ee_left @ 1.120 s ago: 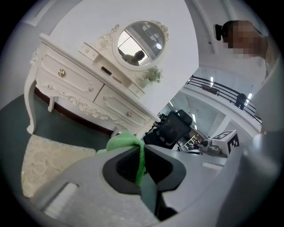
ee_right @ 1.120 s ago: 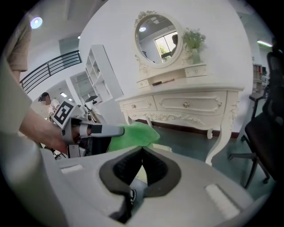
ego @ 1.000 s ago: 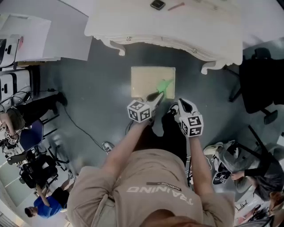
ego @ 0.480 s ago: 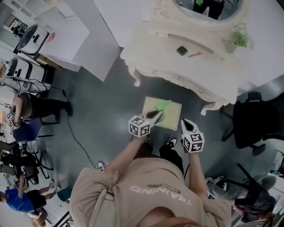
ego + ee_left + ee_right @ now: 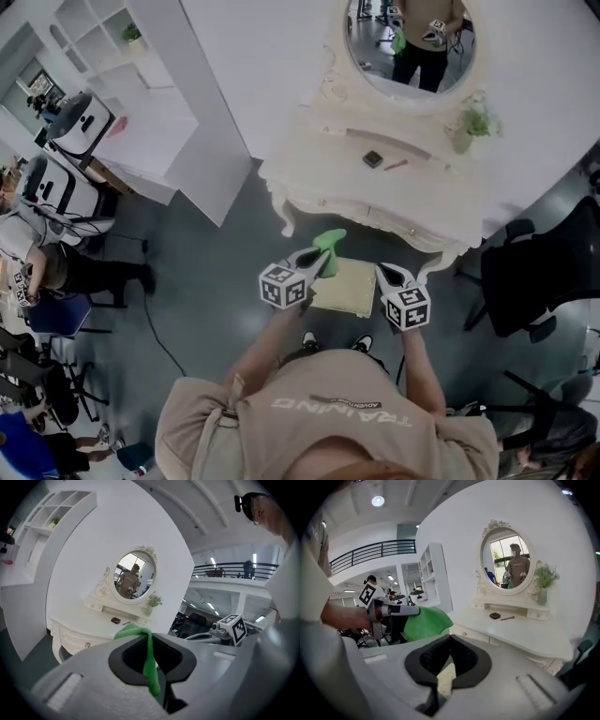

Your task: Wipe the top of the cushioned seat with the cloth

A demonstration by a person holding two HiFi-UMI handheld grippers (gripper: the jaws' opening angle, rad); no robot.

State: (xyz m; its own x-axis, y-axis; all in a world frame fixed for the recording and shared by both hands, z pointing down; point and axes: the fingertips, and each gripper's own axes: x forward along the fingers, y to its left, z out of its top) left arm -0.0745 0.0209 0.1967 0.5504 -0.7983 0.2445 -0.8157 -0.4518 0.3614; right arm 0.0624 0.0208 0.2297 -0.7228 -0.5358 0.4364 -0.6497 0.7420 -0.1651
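Two grippers are held out by a person near the middle of the head view. The left gripper (image 5: 317, 255) is seen just left of the middle, and its jaws are squeezed tight on the green cloth (image 5: 330, 242). A thin strip of the cloth is pinched between the dark pads, and the rest is bunched up past the tips. The right gripper (image 5: 386, 273) is held just to the right of it, well apart from the cloth. Its jaws are pressed together at the tips, and nothing is gripped by them. The cushioned seat (image 5: 349, 286) is seen between the two grippers as a pale square on the grey floor (image 5: 206, 281). The cloth is seen over the seat's upper left corner, but it cannot be told if the seat is touched by it. A white dressing table (image 5: 375, 187) is placed just above the seat in the frame. A round mirror (image 5: 412, 42) is fixed at the top of it, and the person is shown in the glass. A small dark box (image 5: 373, 159), a pink pen (image 5: 396, 165) and a little plant (image 5: 466, 129) are set on the table top. A black chair (image 5: 534, 272) is seen at the right edge.
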